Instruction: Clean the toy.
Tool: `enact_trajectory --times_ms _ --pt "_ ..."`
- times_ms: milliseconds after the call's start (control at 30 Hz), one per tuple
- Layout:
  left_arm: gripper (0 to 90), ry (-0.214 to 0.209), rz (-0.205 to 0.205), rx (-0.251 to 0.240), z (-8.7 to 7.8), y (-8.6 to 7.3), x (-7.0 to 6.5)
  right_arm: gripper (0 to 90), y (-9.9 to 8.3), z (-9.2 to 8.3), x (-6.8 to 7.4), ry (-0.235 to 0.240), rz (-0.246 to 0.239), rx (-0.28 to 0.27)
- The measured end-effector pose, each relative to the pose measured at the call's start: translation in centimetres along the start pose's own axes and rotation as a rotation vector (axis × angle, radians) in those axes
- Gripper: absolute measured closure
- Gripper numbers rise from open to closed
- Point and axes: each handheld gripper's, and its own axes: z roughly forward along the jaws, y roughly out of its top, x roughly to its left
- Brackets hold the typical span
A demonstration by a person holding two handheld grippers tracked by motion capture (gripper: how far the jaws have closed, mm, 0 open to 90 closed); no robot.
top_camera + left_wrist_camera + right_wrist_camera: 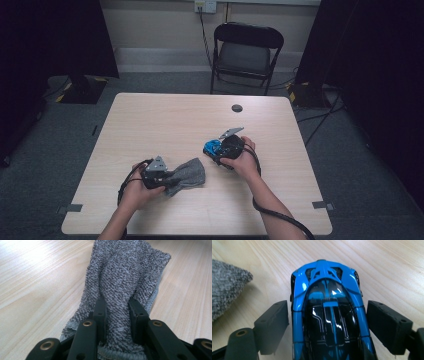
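The left tongs (167, 181), in the left hand (137, 190) at seven o'clock, point toward three o'clock, jaws pinched together. The right tongs (216, 149), in the right hand (245, 159), point toward nine o'clock, jaws spread wide.

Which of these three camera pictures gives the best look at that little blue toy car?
The right gripper view: the blue toy car sits close up between open jaws, its glossy roof plain. The high view shows it as a small blue patch beside the right gripper. The left gripper view looks at a grey cloth.

Overhead faces table (150, 115); gripper cameras close, low, share cloth (130, 272).
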Motion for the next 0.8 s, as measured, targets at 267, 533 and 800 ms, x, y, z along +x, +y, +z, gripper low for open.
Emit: enact_trajectory --times_ms 267,533,800 --pt "71.4 -0.002 -0.005 -0.011 -0.01 -0.14 0.05 20.6 -0.62 0.23 0.21 -0.014 -0.017 0.019" --pt "71.4 -0.007 -0.014 -0.022 -0.01 -0.29 0.08 24.4 -0.77 0.02 -0.09 -0.003 -0.015 0.022" --pt "71.4 -0.002 -0.015 -0.029 -0.04 -0.41 0.09 25.4 -0.79 -0.04 -0.20 0.010 -0.019 0.023"
